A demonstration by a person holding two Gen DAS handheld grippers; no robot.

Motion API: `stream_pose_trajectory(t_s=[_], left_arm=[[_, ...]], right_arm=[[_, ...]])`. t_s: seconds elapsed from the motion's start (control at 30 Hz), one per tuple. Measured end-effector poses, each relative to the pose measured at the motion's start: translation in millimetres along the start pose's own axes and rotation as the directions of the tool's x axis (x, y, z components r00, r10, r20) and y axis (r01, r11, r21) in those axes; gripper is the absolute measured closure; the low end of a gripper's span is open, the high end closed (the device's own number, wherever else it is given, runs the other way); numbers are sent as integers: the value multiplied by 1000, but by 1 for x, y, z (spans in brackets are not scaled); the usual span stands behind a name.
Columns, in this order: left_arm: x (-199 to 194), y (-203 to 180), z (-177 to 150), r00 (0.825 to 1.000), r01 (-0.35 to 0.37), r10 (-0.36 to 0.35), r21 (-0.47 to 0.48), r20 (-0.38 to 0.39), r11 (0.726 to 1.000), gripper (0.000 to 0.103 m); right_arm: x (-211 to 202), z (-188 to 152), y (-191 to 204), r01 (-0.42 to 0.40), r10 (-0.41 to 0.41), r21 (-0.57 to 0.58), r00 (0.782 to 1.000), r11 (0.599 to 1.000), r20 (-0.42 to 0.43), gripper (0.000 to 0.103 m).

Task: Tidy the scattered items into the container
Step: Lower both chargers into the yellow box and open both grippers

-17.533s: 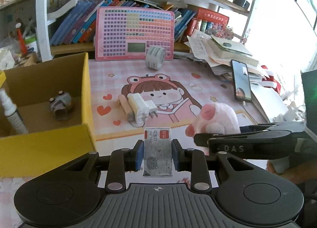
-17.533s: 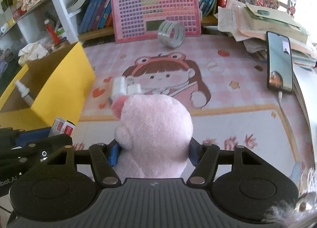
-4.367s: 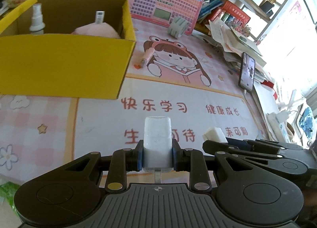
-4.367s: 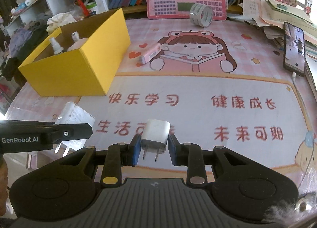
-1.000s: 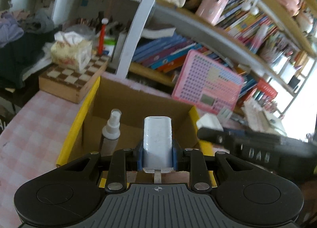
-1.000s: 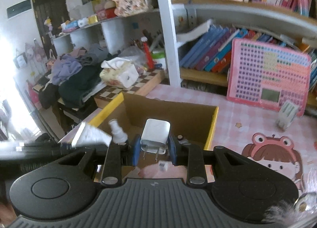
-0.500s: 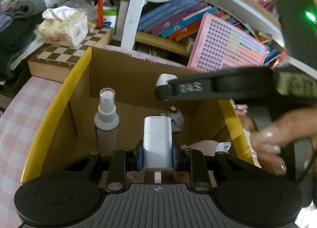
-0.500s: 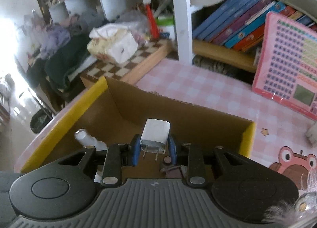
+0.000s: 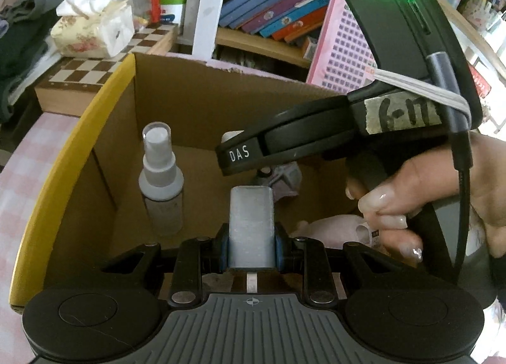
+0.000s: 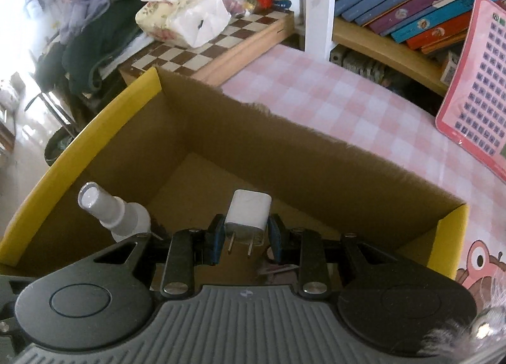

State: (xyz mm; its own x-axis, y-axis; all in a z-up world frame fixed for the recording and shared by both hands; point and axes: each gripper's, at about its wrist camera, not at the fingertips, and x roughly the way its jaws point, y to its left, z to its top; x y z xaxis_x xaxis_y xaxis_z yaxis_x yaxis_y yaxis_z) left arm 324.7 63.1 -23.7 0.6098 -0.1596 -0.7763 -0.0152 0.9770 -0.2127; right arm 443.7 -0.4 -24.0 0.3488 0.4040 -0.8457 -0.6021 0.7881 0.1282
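Note:
The yellow cardboard box (image 9: 79, 130) stands open on the pink checked table; it also shows in the right wrist view (image 10: 104, 117). My left gripper (image 9: 251, 245) is shut on a white rectangular block (image 9: 251, 225), held over the box's near side. My right gripper (image 10: 243, 239) is shut on a white plug charger (image 10: 248, 210), prongs toward me, inside the box opening. The right gripper (image 9: 240, 155) crosses above the box in the left wrist view. In the box are a spray bottle (image 9: 161, 174), a pink plush toy (image 9: 329, 228) and a small grey object (image 9: 284, 177).
A pink keyboard toy (image 10: 480, 79) leans against the bookshelf (image 9: 262, 44) behind the box. A chessboard box (image 10: 215, 47) with a tissue pack (image 10: 186, 16) sits at the far left. The person's hand (image 9: 411, 196) holds the right gripper's handle.
Both grippers have moved closer and lower over the box. The right gripper has come further across the left wrist view, its charger now down inside the opening. Both grips are unchanged.

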Motion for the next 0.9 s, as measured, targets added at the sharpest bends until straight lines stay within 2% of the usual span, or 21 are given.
stream_pose_trajectory(t_s=[0.2, 0.23, 0.27, 0.33, 0.4, 0.47, 0.53, 0.73, 0.9], left_arm=[[1, -1, 0, 1000, -15, 15, 3, 7, 1000, 75], [-2, -1, 0, 1000, -13, 13, 10, 19, 1000, 69], [-5, -2, 1, 999, -11, 10, 18, 33, 1000, 62], [-12, -5, 2, 998, -10, 8, 36, 60, 999, 54], [-18, -9, 2, 997, -26, 21, 65, 80, 998, 53], [-23, -10, 1, 995, -28, 20, 79, 94, 996, 46], [-29, -11, 0, 994, -15, 6, 83, 106, 996, 45], [-55, -17, -4, 988, -6, -11, 111, 156, 994, 34], [-84, -17, -8, 975, -4, -20, 109, 221, 994, 27]], right_arm=[[-2, -1, 1, -4, 4, 9, 1000, 1000, 29, 73], [-3, -1, 1, -2, 2, 11, 999, 1000, 35, 68], [-4, -1, 1, -3, 3, 14, 999, 1000, 40, 66], [-8, -2, 2, -8, 7, 23, 999, 1000, 49, 63], [-15, -2, 4, -1, 0, 27, 998, 1000, 60, 61], [-24, -4, 6, 4, -6, 26, 996, 1000, 84, 59], [-35, -5, 7, 4, -8, 28, 994, 1000, 113, 55], [-71, -12, 7, 20, -35, 85, 983, 996, 179, 44], [-109, -24, 7, 28, -66, 149, 964, 988, 259, 42]])
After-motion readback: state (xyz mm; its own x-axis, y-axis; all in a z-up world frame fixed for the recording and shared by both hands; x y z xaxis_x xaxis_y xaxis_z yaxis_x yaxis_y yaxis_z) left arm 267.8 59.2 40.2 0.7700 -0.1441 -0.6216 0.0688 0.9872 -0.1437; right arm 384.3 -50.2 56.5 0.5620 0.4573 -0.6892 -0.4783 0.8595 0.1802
